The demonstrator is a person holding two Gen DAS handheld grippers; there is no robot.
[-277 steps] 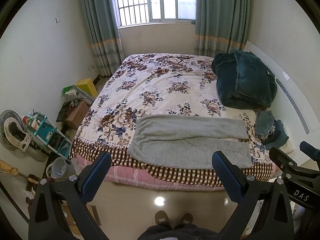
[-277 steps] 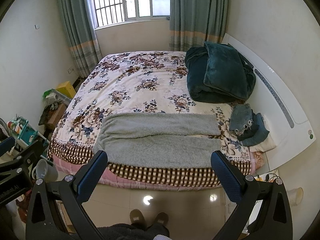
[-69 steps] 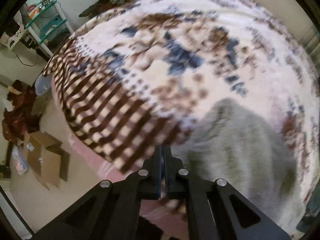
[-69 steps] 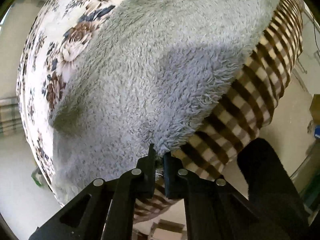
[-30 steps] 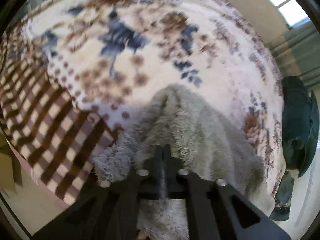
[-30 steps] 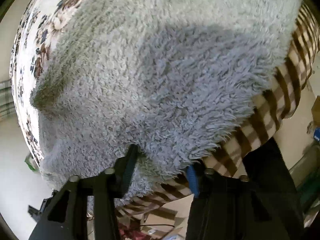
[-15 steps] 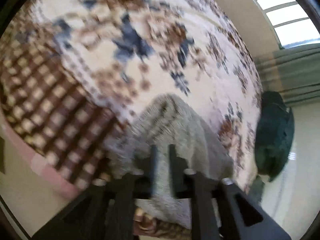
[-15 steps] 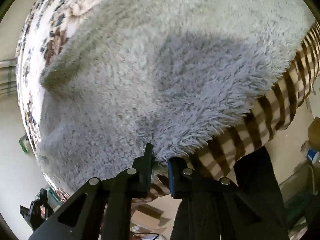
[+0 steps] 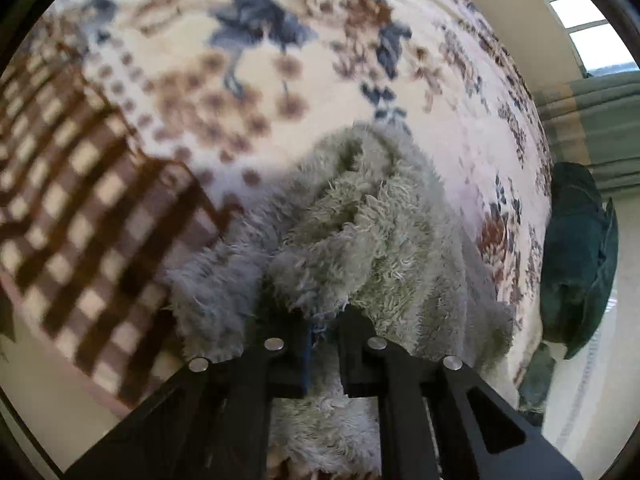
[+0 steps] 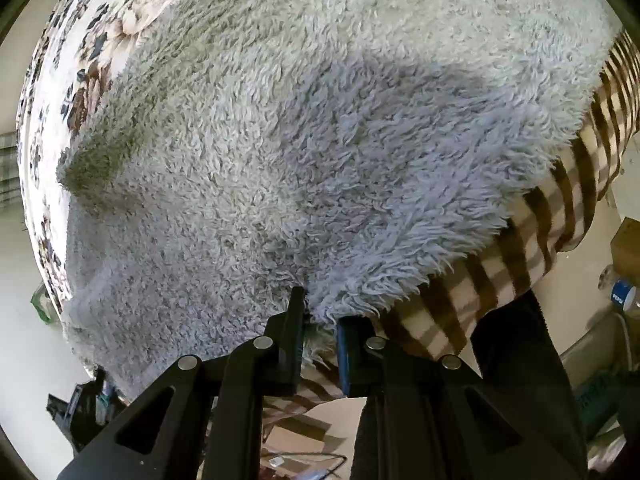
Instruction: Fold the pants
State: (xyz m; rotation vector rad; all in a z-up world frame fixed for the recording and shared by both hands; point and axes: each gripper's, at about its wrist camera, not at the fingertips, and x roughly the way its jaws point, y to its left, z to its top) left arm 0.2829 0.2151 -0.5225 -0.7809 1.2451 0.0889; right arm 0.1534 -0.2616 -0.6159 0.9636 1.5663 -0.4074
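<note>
Fleecy grey pants (image 9: pixel 360 232) lie on the bed's floral blanket (image 9: pixel 280 92), beside its brown checked border (image 9: pixel 92 200), which hangs over the near edge. At the pants' left end, the left hand-held gripper (image 9: pixel 322 320) pinches a bunched, lifted fold between narrowly set fingers. At their right end, the right hand-held gripper (image 10: pixel 320 320) clamps the shaggy hem (image 10: pixel 352 292) just above the border. Beyond the pants, a dark teal quilt (image 9: pixel 576 256) lies heaped.

The pants (image 9: pixel 360 232) lie on the bed (image 9: pixel 280 80) at lower centre of the left view, bunched just above the left tongs (image 9: pixel 322 320). A blanket (image 9: pixel 576 248) sits at the right edge. In the right view, the pants (image 10: pixel 300 140) fill the frame above the right tongs (image 10: pixel 320 320).
</note>
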